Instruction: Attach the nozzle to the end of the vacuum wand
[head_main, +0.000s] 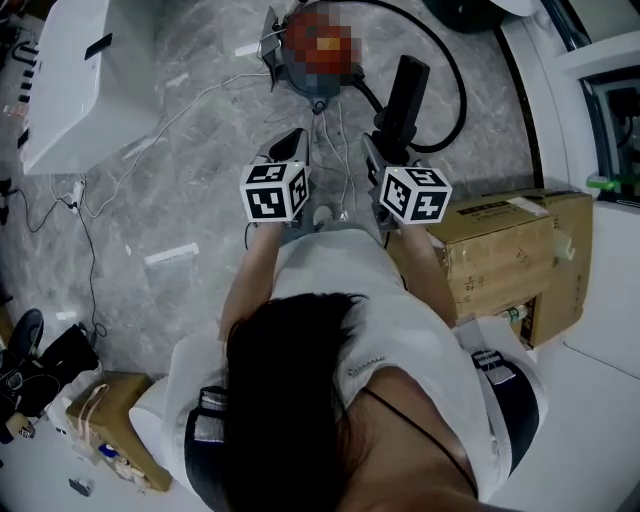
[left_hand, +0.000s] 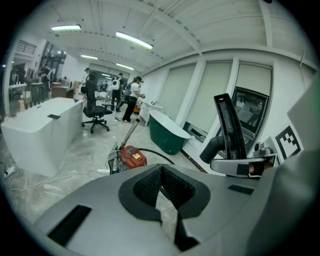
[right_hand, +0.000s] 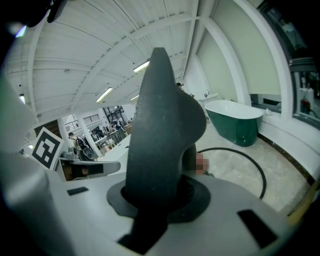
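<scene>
Head view: mounted on the person's head, aimed steeply down past hair and shoulders to the floor, with both grippers mid-frame below it. Left gripper view: rides the left gripper, close behind its jaws, facing out across the room and taking in floor and ceiling. Right gripper view: same mount on the right gripper, and the nozzle in its jaws blocks mid-frame. Overlap: red vacuum shows in head and left gripper views, green bathtub in both gripper views, hose in head and right gripper views. Each gripper view catches the other gripper at its edge.
</scene>
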